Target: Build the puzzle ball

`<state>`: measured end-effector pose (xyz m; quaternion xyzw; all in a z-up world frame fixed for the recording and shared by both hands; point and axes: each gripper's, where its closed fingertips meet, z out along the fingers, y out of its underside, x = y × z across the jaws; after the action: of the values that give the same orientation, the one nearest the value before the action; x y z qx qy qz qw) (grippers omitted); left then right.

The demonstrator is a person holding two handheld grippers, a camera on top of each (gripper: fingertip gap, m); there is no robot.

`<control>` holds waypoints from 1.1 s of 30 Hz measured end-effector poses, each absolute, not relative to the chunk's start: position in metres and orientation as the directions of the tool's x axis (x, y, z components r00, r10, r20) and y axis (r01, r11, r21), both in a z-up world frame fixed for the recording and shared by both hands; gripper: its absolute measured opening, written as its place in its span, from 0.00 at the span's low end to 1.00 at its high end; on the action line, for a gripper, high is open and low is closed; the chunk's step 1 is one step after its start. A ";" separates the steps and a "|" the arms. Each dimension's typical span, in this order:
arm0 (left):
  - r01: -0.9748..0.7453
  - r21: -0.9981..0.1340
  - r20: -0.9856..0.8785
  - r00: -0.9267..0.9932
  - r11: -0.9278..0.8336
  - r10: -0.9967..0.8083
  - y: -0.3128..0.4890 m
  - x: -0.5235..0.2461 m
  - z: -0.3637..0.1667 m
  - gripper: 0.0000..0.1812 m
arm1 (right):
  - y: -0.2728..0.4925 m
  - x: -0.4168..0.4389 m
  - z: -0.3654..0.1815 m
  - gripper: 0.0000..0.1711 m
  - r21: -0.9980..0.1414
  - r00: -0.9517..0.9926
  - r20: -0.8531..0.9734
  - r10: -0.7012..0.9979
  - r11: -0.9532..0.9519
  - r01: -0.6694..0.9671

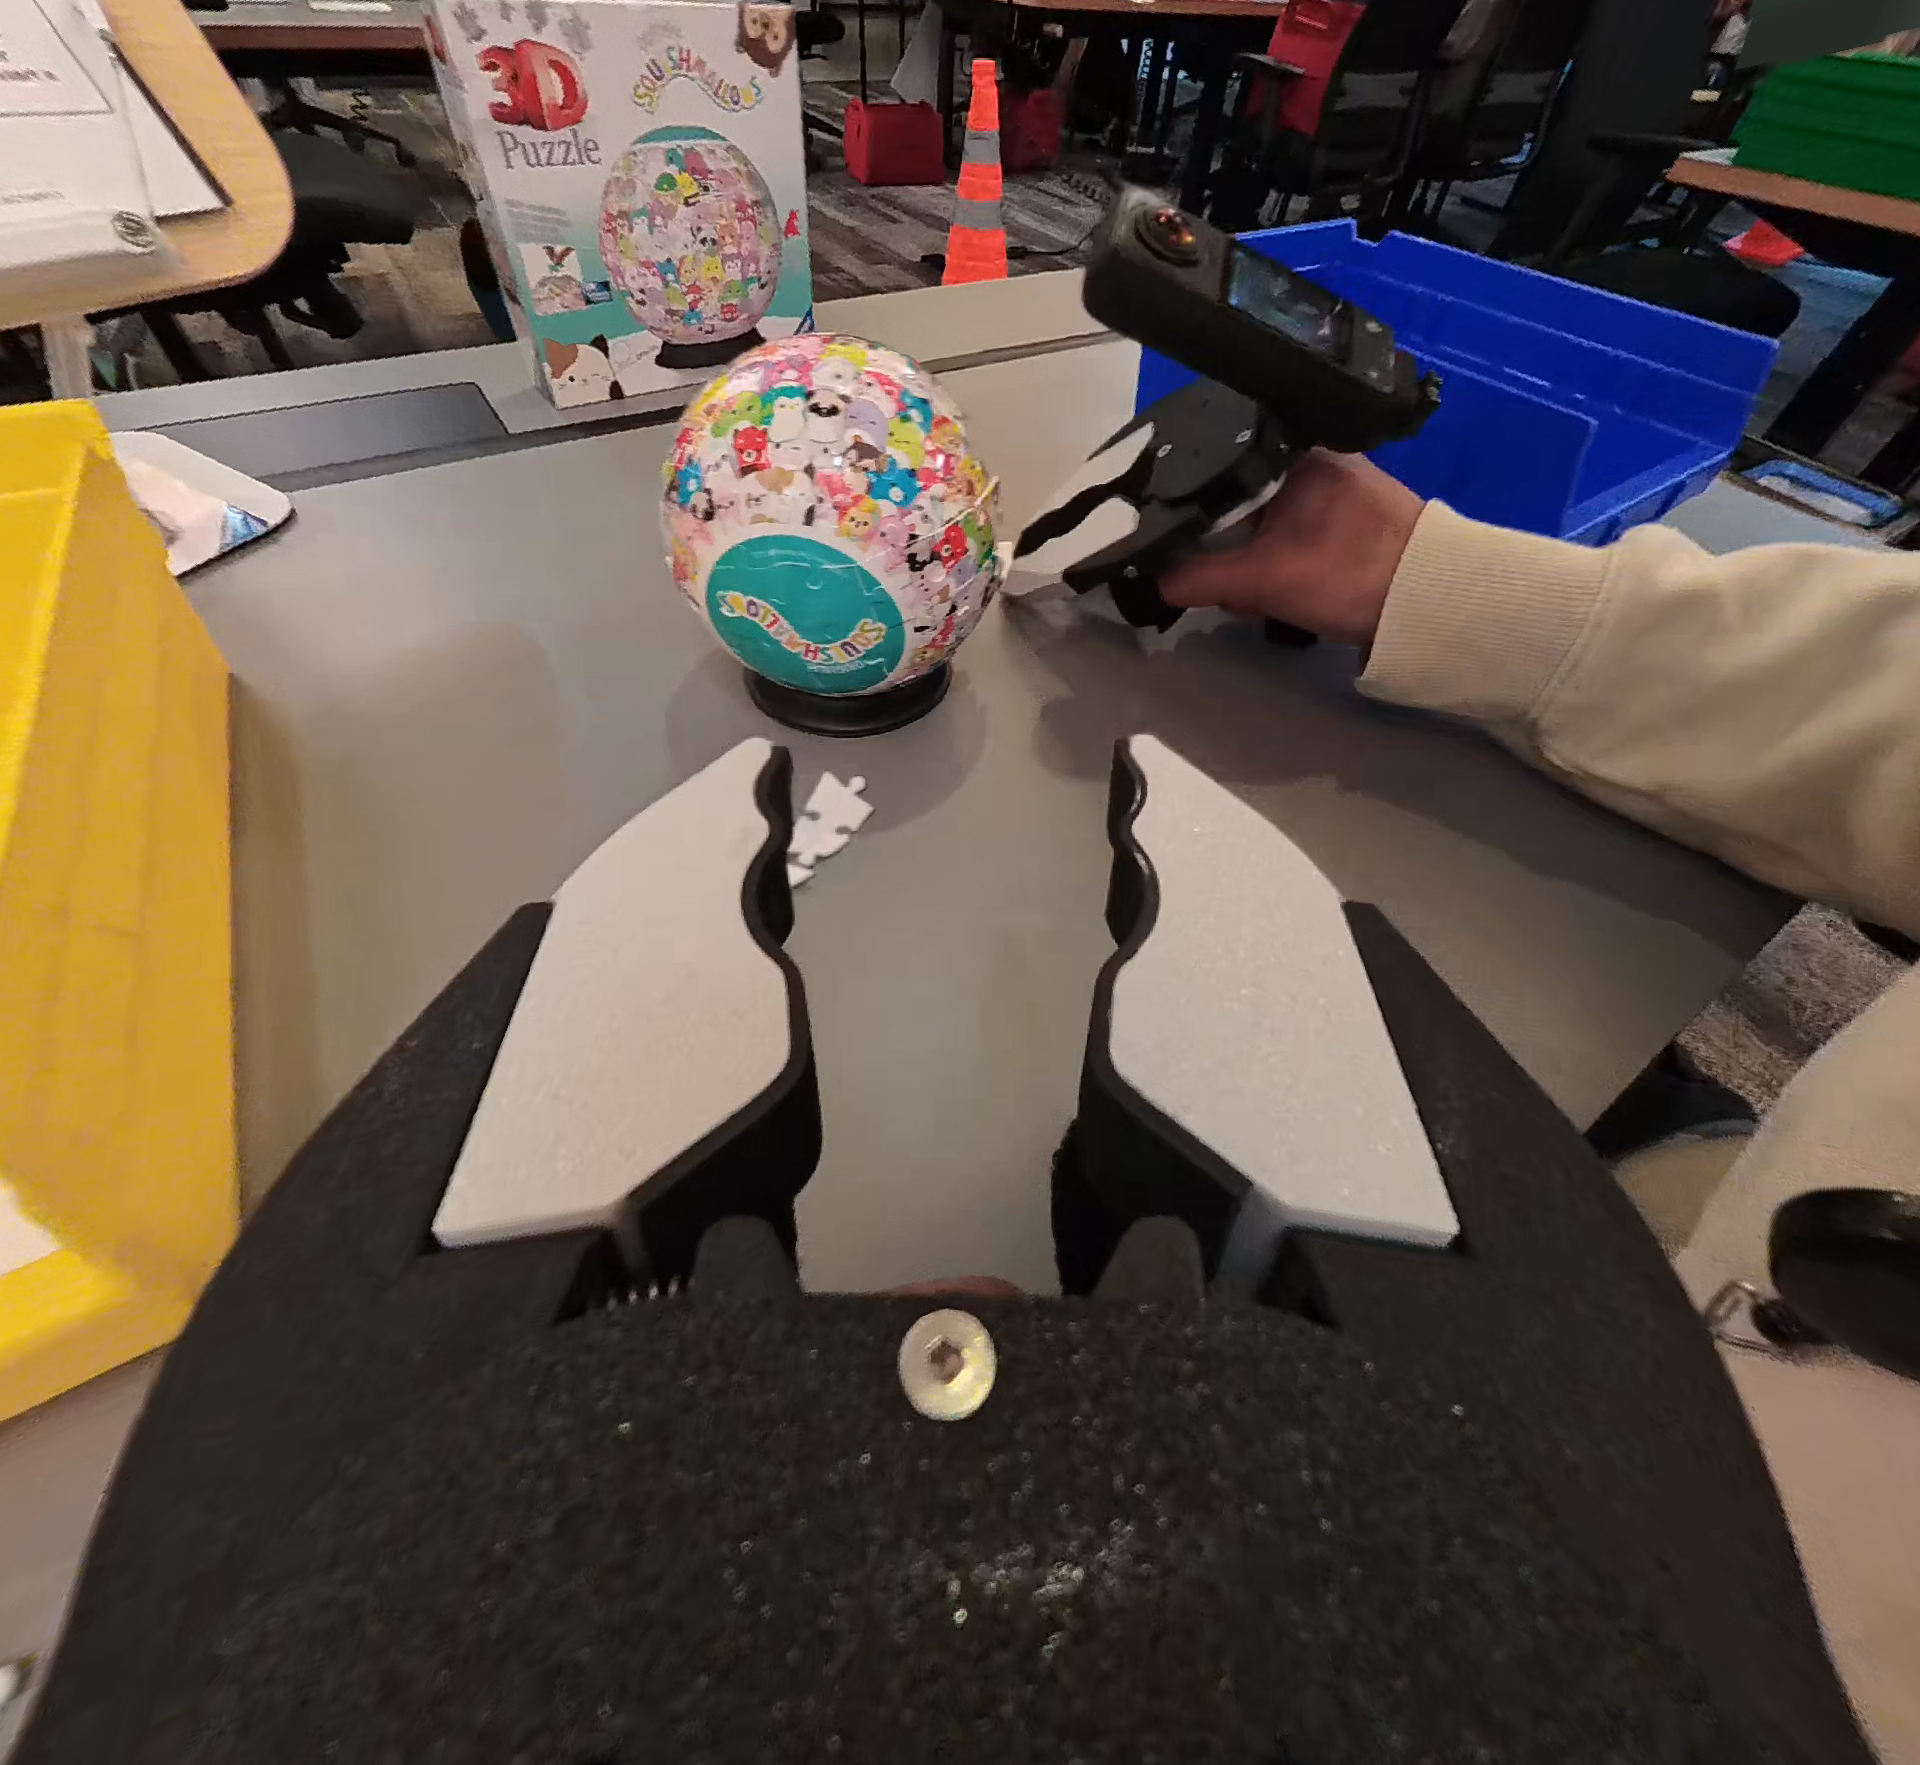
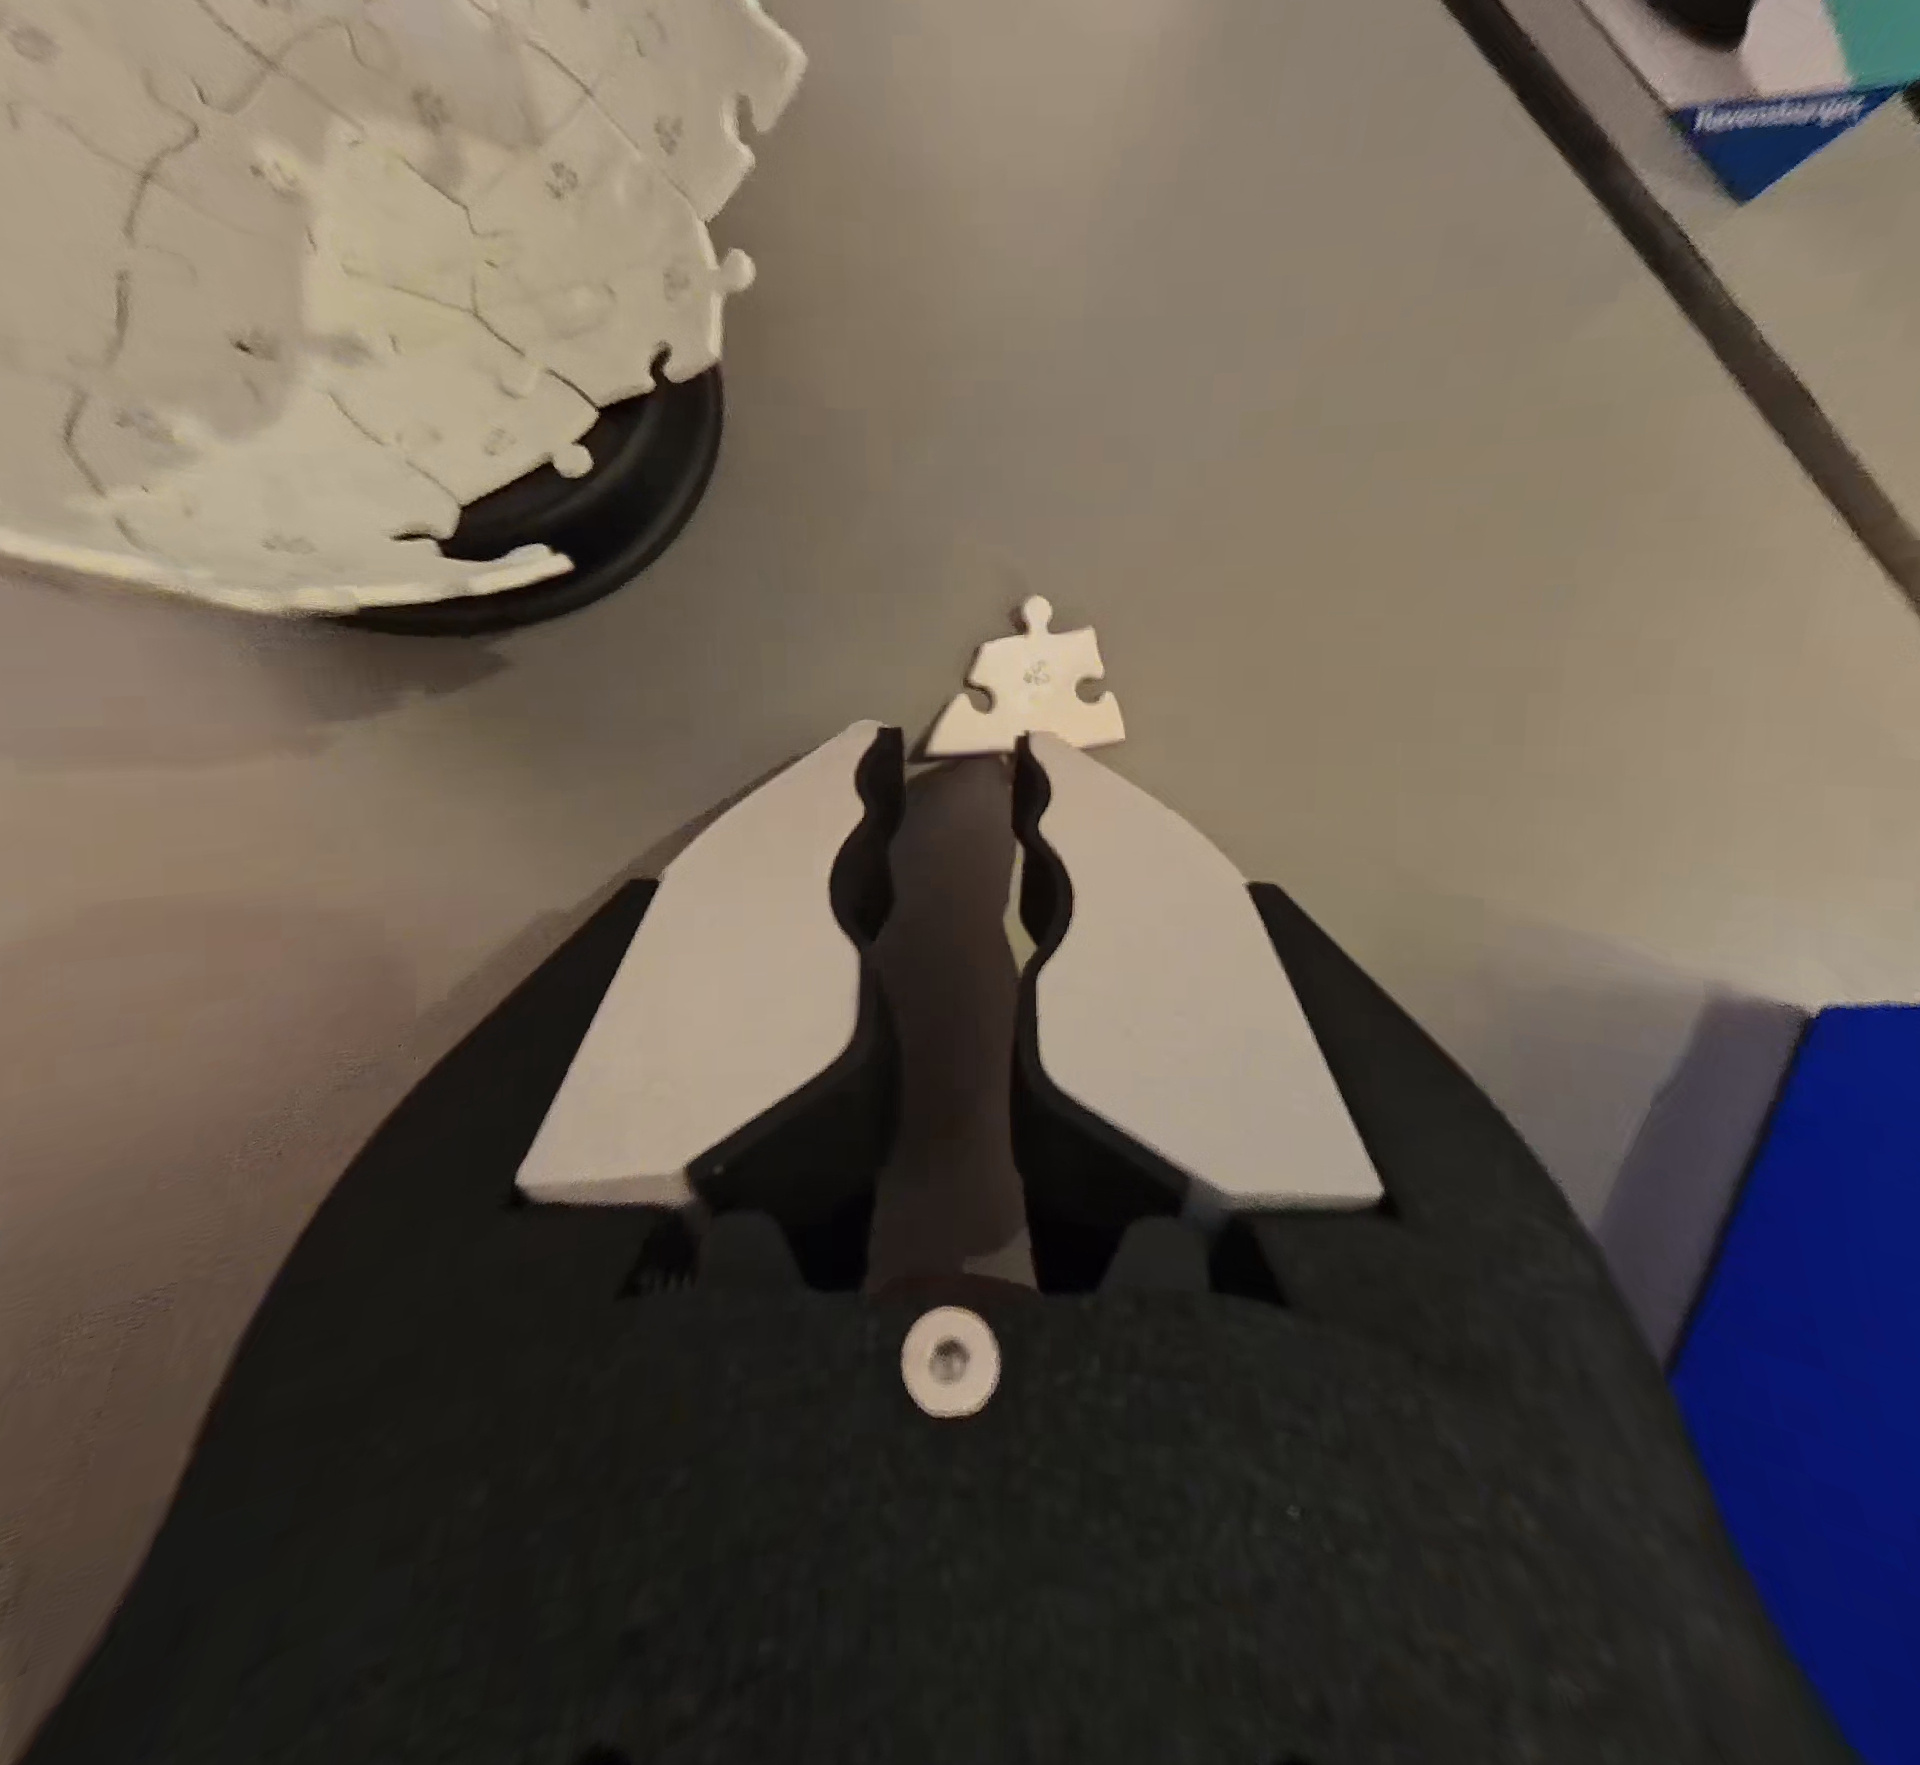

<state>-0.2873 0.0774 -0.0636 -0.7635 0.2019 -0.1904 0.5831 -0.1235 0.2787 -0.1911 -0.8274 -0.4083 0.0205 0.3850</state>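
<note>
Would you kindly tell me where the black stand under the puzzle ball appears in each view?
Left wrist view: the black stand sits at centre, under the colourful puzzle ball, beyond the tool's tips.
Right wrist view: the stand is at upper left, under the ball's white inner side.
Shared landmark: the blue bin, right of centre; lower right corner here.

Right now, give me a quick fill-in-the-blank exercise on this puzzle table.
1. The puzzle ball sits on a round ____ stand.
2. The bin behind the right gripper is ____.
3. A loose white piece lies at the right gripper's ____.

Answers: black; blue; tips
</note>
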 end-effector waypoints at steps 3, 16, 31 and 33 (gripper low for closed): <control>-0.068 -0.967 0.073 0.851 -0.246 -0.520 0.079 -0.298 -0.064 0.32 | 0.281 -0.124 -0.191 0.13 -0.641 0.631 0.302 0.715 -0.337 0.689; -0.032 -0.958 0.118 0.861 -0.286 -0.494 0.090 -0.306 -0.073 0.32 | 0.246 -0.134 -0.176 0.01 -0.516 0.148 0.604 0.783 0.243 0.821; -0.044 -0.940 0.165 0.810 -0.338 -0.563 0.120 -0.302 -0.059 0.32 | 0.268 -0.153 -0.129 0.01 -0.712 0.120 0.621 0.774 0.494 0.499; -0.059 -0.931 0.169 0.805 -0.359 -0.568 0.126 -0.304 -0.060 0.32 | 0.266 -0.151 -0.132 0.01 -0.719 0.073 0.586 0.807 0.477 0.505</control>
<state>-0.3042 0.1256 -0.0603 -0.7886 0.1987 -0.2405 0.5299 -0.1509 0.2657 -0.1318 -0.4924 -0.6663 0.1390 0.5425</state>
